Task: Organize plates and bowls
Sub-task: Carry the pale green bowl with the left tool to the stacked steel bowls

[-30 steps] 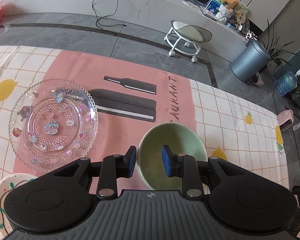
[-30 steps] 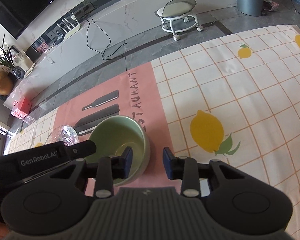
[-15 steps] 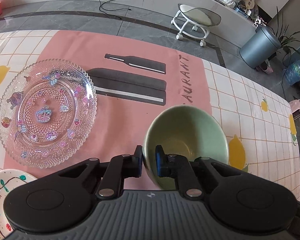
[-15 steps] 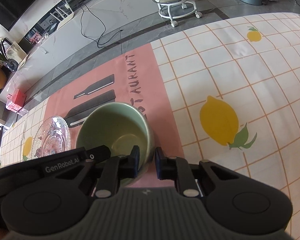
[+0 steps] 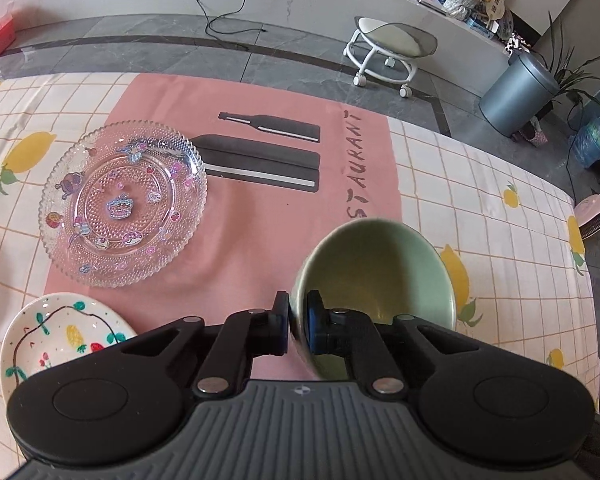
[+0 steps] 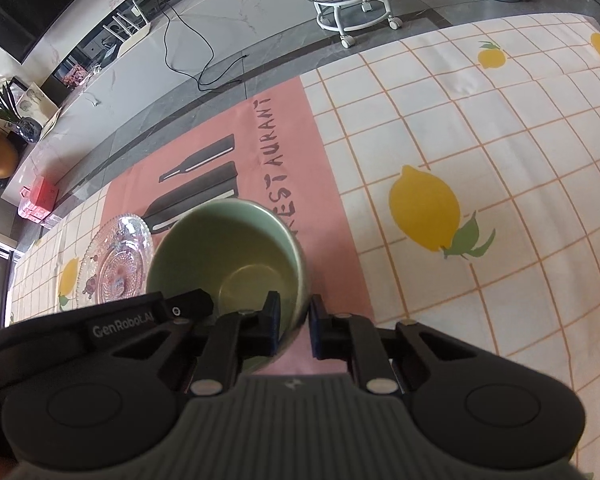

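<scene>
In the left wrist view, the left gripper (image 5: 298, 322) is clamped on the near rim of a pale green ceramic bowl (image 5: 380, 268), one blue pad inside the wall and the other outside it. The bowl is tipped, its mouth facing up and away from the camera, over the right edge of a pink placemat (image 5: 260, 216) printed with dark bottle shapes and lettering. The mat lies on a checked tablecloth (image 5: 500, 208) with lemon prints. On the mat's left part sits a clear beaded glass plate (image 5: 124, 204) with small coloured decals, well apart from the bowl, and nearer the camera a white plate (image 5: 60, 344) painted with fruit (partly hidden by the gripper body) lies at the mat's corner. Beyond the table stand a white wheeled stool (image 5: 388, 52) and a grey bin (image 5: 518, 94). In the right wrist view, the right gripper (image 6: 294, 326) pinches the same green bowl (image 6: 228, 256) by its right-hand rim, one pad inside and one outside, both pressed to the wall. The left gripper's black body (image 6: 140, 316) reaches in at the bowl's near left edge. The glass plate (image 6: 116, 260) shows just left of the bowl, and a large printed lemon lies on the cloth to the right.
</scene>
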### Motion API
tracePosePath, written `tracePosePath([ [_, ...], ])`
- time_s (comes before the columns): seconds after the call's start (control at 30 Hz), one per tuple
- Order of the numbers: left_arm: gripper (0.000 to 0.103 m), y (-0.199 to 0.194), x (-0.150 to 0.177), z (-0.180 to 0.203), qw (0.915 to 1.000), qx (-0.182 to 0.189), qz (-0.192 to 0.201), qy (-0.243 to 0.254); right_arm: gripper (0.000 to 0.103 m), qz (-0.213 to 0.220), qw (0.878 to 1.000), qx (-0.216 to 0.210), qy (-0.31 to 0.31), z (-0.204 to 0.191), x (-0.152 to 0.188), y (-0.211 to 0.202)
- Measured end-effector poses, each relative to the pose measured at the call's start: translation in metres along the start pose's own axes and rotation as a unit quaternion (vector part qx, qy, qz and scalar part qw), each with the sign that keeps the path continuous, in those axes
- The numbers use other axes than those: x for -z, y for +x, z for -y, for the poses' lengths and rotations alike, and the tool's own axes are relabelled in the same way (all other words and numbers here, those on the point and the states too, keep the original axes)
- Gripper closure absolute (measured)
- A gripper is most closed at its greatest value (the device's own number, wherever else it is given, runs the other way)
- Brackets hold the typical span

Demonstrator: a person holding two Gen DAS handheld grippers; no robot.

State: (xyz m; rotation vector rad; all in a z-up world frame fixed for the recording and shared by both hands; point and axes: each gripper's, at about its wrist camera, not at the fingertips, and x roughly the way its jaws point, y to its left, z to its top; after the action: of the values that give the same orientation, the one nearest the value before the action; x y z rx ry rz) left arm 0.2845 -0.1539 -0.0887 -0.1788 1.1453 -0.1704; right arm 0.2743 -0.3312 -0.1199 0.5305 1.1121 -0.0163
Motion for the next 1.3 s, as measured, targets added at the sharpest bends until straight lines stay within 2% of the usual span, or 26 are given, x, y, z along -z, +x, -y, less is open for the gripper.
tracePosePath([
  [0.37,0.094,-0.084,0.057,0.012,0.9993,0.003,0.037,0.004,0.091,0.025,0.999,-0.016,-0.017,0.004,0.055,-0.090],
  [0.5,0.094,-0.125,0.080,0.004,0.9976,0.000,0.068,0.011,0.091,0.032,0.999,-0.029,-0.029,-0.004,0.082,-0.122],
  [0.73,0.094,-0.183,0.115,-0.029,0.9939,-0.010,0.109,-0.011,0.091,0.059,0.994,-0.060,-0.064,-0.038,0.133,-0.170],
  [0.93,0.093,-0.213,0.143,-0.069,0.9925,-0.026,0.114,-0.037,0.091,0.047,0.990,-0.090,-0.100,-0.069,0.171,-0.185],
  [1.07,0.093,-0.224,0.162,-0.099,0.9910,-0.037,0.113,-0.062,0.091,0.023,0.985,-0.111,-0.127,-0.092,0.192,-0.184],
  [1.2,0.093,-0.222,0.179,-0.128,0.9905,-0.043,0.099,-0.086,0.092,-0.002,0.981,-0.118,-0.155,-0.111,0.211,-0.175],
  [1.3,0.092,-0.210,0.186,-0.148,0.9909,-0.045,0.074,-0.103,0.092,-0.019,0.978,-0.113,-0.174,-0.123,0.224,-0.162],
])
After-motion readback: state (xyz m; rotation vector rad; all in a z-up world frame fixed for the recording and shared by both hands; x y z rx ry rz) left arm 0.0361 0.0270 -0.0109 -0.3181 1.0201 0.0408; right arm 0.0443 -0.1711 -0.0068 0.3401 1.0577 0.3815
